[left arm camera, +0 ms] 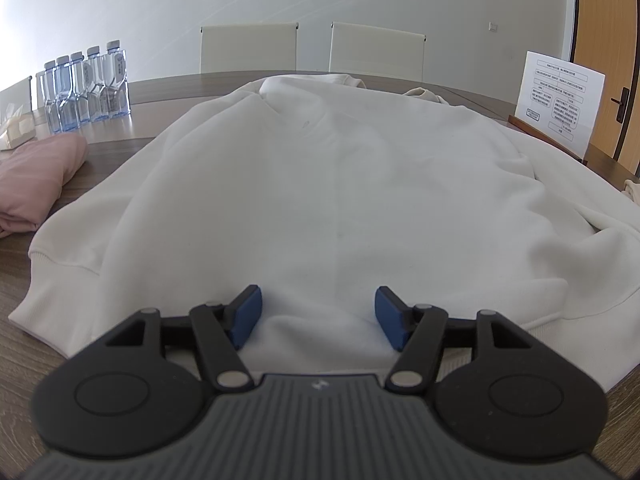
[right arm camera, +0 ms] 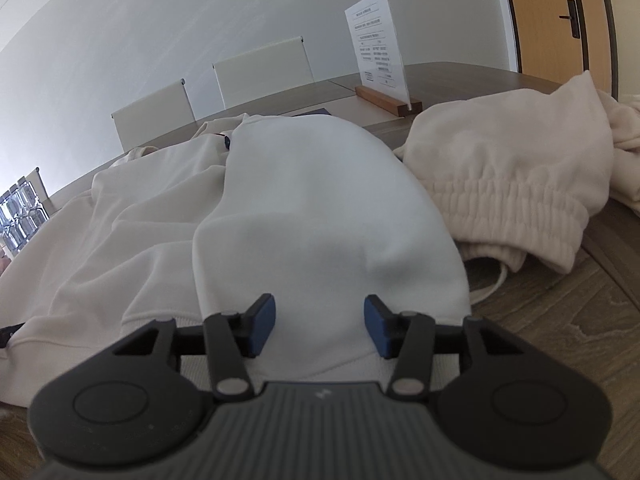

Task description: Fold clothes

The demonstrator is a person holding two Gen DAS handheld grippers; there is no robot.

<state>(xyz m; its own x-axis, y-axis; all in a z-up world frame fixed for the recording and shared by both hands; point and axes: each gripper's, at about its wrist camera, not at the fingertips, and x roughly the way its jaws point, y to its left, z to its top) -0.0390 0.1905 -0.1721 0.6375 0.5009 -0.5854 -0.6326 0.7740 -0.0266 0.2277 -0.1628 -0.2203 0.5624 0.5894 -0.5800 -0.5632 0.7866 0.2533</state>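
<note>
While the white sweatshirt [left arm camera: 320,184] lies spread flat across the wooden table [left arm camera: 24,360], its hem toward the near edge and its collar toward the far side, the left gripper [left arm camera: 319,316] sits low at the middle of that hem with its blue-padded fingers [left arm camera: 246,314] set wide apart, cloth showing between them but nothing pinched. Left of the sweatshirt rests a folded pink garment [left arm camera: 36,180], and beyond it a cluster of water bottles [left arm camera: 86,88] stands beside a tissue pack [left arm camera: 16,128]. A printed sign in a wooden stand [left arm camera: 558,96] sits at the far right, with two pale chairs [left arm camera: 376,48] behind the table and a wooden door [left arm camera: 604,80] further right. From the right wrist view, the right gripper [right arm camera: 319,326] is at the end of a sleeve [right arm camera: 320,208] that lies folded over the sweatshirt's body, its fingers [right arm camera: 264,324] likewise spread wide on either side of the fabric without closing on it. Just to the right of the sleeve, touching it, is a heap of cream clothing with a gathered elastic band [right arm camera: 512,184]
</note>
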